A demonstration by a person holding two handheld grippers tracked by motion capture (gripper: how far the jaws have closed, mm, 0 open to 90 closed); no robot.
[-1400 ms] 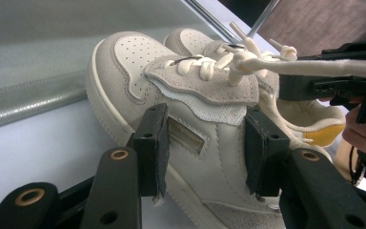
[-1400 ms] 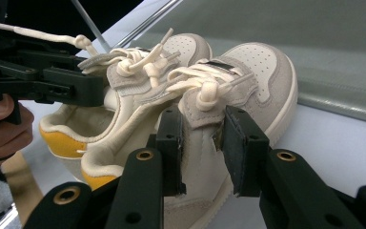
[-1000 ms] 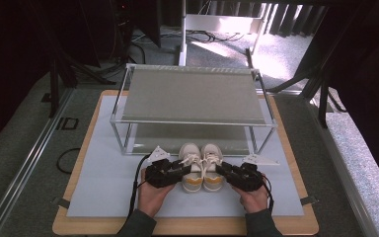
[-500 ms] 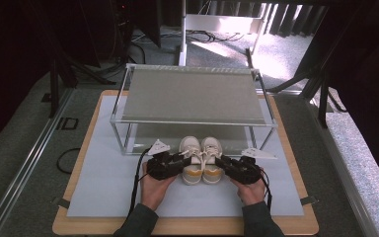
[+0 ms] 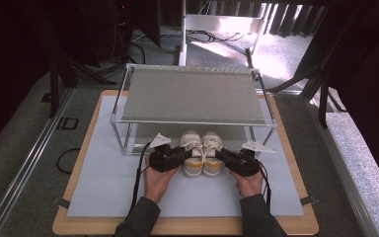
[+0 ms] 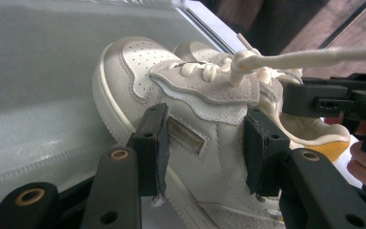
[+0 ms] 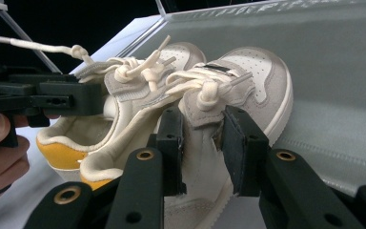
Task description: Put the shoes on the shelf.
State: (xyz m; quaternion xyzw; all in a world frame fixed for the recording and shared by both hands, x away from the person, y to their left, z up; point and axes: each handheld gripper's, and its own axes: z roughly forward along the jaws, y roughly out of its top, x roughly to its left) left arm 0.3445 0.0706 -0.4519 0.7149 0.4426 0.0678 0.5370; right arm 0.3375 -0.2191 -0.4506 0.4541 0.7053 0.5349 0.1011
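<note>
A pair of small cream sneakers with yellow heels lies side by side on the white mat, toes pointing under the rack. My left gripper [image 5: 182, 154] is shut on the outer side of the left sneaker [image 5: 192, 150]. In the left gripper view its pads [image 6: 153, 143] pinch the left sneaker [image 6: 209, 95] at mid-length. My right gripper [image 5: 223, 156] is shut on the right sneaker [image 5: 212, 152]. The right gripper view shows its pads [image 7: 240, 143] squeezing the right sneaker [image 7: 262, 81] by the laces, with the left sneaker [image 7: 95, 129] beside it.
A low metal-framed rack [image 5: 192, 94] with a grey top stands at the back of the white mat [image 5: 103, 182], its front rail just above the toes. The mat lies on a wooden board [image 5: 86, 126]. Cables trail from both grippers toward the person.
Both grippers have carried the pair away from the person, so the toes now sit under the rack's front edge. Both holds are unchanged.
</note>
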